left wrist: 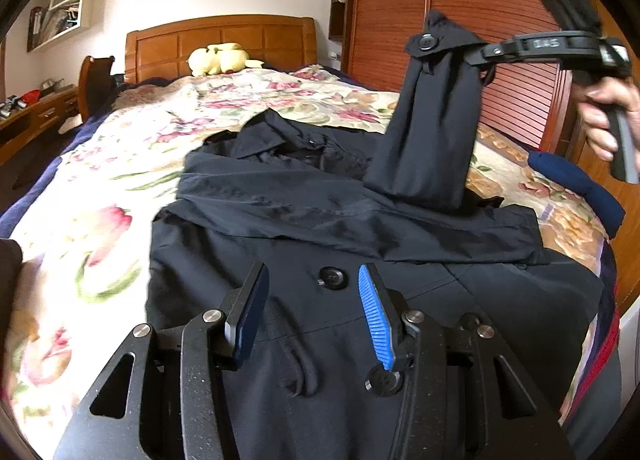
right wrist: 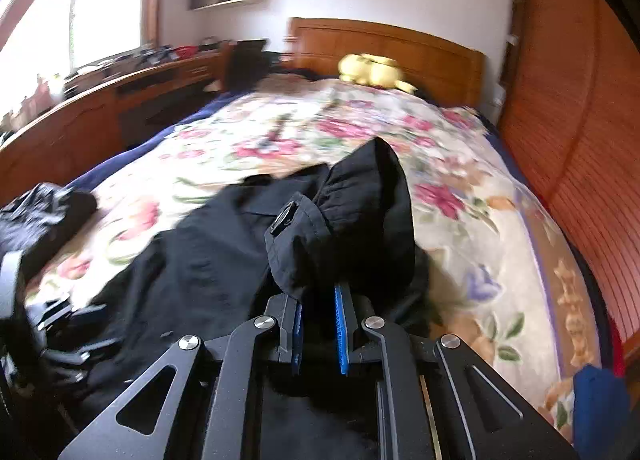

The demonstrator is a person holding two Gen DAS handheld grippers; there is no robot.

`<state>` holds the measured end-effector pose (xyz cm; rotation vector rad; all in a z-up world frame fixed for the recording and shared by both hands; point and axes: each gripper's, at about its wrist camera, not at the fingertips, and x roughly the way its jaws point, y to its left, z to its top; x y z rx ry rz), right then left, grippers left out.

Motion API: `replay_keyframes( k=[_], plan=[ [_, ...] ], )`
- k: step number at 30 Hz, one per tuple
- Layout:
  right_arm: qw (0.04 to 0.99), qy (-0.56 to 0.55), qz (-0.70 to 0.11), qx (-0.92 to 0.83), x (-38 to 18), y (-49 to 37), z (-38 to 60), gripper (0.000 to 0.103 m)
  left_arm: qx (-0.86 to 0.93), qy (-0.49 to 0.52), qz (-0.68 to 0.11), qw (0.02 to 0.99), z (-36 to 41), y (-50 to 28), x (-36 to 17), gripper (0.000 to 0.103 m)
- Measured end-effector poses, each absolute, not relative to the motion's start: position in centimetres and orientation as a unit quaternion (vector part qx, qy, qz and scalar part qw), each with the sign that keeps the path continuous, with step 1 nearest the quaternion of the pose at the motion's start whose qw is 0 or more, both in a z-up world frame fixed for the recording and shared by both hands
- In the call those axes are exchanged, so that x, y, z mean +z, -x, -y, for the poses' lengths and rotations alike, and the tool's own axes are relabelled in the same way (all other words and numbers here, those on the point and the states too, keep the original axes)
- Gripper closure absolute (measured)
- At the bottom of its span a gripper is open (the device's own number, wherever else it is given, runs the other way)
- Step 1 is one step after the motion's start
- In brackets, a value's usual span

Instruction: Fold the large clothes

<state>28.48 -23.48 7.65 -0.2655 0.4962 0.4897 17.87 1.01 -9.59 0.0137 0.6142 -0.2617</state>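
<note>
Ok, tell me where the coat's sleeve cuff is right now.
The sleeve cuff is lifted above the black coat, upper right in the left wrist view, pinched in the right gripper over the floral bedspread.

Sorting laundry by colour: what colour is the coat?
Black coat, clearest in the left wrist view.

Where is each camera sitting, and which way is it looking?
Left wrist: it sits on the left gripper, jaws apart and empty, over the black coat, looking up the bed toward the headboard; the person's hand and right gripper show at right.
Right wrist: it sits on the right gripper, jaws clamped on the coat's sleeve, facing the headboard too.
Both show: the coat, the floral bedspread, the yellow plush toy.
</note>
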Motion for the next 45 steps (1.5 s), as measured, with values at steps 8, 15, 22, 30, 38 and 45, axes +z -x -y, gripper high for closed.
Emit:
replay_keyframes(
  k=[8, 15, 22, 30, 38, 45],
  plan=[
    [0.911, 0.182, -0.239, 0.284, 6.8, -23.2, 20.9, 0.090, -0.099, -0.002, -0.299, 0.949, -3.8, -15.8, -9.7, 0.055],
    [0.903, 0.176, -0.269, 0.284, 6.2, -23.1, 20.5, 0.084, -0.091, 0.005, -0.301, 0.949, -4.8, -15.5, -9.9, 0.055],
    [0.896, 0.162, -0.281, 0.305, 6.5, -21.1, 20.1, 0.066, -0.094, 0.011, -0.291, 0.952, -4.9, -15.6, -9.1, 0.055],
    [0.898, 0.130, -0.276, 0.318, 6.2, -20.0, 21.2, 0.034, -0.080, 0.016, -0.282, 0.956, -5.7, -15.0, -8.6, 0.055],
    [0.906, 0.136, -0.246, 0.317, 5.6, -18.1, 22.4, 0.030, -0.064, 0.023, -0.276, 0.959, -6.5, -13.8, -8.7, 0.055],
    [0.911, 0.140, -0.265, 0.283, 1.4, -19.4, 24.6, 0.030, -0.071, 0.019, -0.289, 0.955, -4.9, -12.5, -9.5, 0.055]
  ],
)
